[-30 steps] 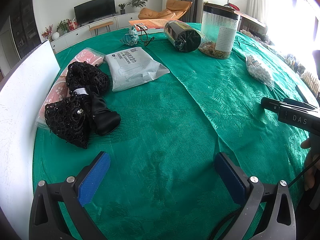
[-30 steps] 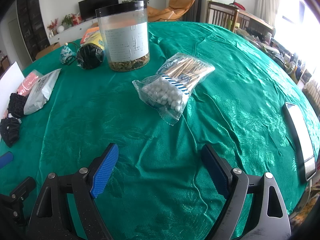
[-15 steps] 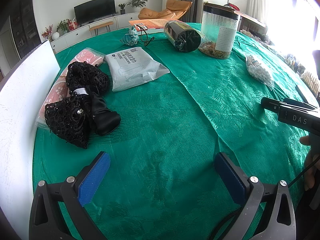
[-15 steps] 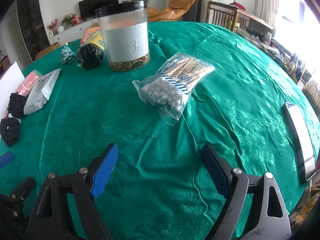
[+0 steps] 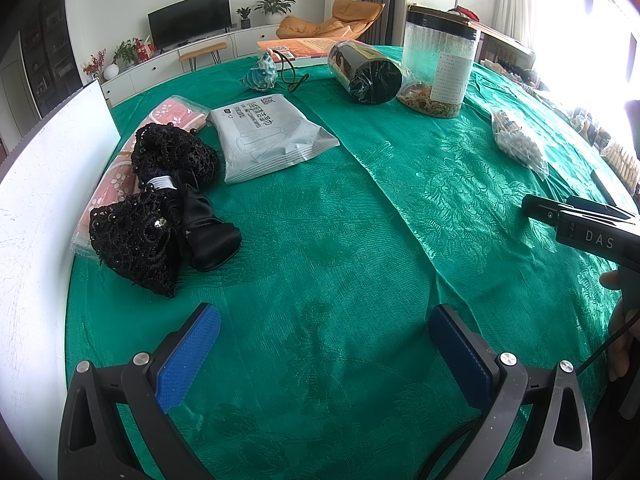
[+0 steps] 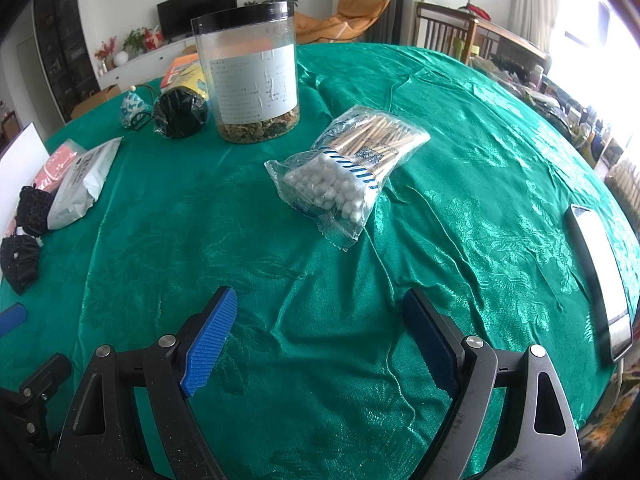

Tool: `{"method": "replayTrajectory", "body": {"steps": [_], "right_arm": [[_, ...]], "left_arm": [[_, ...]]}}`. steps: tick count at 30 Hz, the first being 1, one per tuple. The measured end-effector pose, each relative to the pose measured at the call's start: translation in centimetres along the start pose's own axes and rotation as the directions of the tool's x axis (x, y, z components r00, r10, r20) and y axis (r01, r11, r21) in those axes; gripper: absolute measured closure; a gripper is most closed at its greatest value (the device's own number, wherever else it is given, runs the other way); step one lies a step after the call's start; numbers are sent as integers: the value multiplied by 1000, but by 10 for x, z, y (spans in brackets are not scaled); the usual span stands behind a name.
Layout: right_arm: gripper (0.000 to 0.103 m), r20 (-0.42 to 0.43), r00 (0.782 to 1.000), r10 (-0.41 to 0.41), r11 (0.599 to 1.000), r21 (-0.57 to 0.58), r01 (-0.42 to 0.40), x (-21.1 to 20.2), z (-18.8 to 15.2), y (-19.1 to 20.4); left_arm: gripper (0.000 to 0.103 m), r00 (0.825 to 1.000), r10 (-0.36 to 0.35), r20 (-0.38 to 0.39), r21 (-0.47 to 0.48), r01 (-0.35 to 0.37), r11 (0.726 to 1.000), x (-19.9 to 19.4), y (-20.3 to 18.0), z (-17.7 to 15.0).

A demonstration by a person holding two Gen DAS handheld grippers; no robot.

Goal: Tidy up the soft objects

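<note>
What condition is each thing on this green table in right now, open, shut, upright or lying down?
Left gripper: open, holding nothing.
Right gripper: open, holding nothing.
Jar: upright, lid on, filled only near the bottom.
Swab bag: sealed, lying flat.
Wipes pack: shut, lying flat.
Black lace piece: bunched up, partly on the pink pack.
Black roll: wrapped in plastic, on its side.
Phone: lying flat, face up.

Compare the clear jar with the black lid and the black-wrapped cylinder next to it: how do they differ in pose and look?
The clear jar stands upright, while the black-wrapped cylinder lies on its side. The jar's wall shows dried contents at its bottom and carries a white label; the cylinder is dark and sheathed in crinkled plastic film. Both are cylindrical and rest on the green tablecloth.
</note>
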State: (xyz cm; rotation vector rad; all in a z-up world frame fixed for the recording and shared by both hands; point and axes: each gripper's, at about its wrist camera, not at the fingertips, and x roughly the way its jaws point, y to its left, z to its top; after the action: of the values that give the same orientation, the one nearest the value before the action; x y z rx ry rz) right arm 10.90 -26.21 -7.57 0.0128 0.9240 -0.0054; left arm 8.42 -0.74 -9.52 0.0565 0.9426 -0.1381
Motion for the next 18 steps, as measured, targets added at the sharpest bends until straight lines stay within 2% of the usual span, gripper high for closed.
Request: {"method": "replayTrajectory", "body": {"steps": [14,15,18], "right_arm": [[16,0,1000,0,1000,0,0,0,0,0],[16,0,1000,0,1000,0,0,0,0,0],[16,0,1000,0,1000,0,0,0,0,0]], "left_arm": [[0,1000,2,2,-7,-2,1000,-1,2,0],[0,1000,9,2,-23,-9,1000,-3,5,-1],[0,999,-27,41,-115,32,993,-21,25,-1]]}}
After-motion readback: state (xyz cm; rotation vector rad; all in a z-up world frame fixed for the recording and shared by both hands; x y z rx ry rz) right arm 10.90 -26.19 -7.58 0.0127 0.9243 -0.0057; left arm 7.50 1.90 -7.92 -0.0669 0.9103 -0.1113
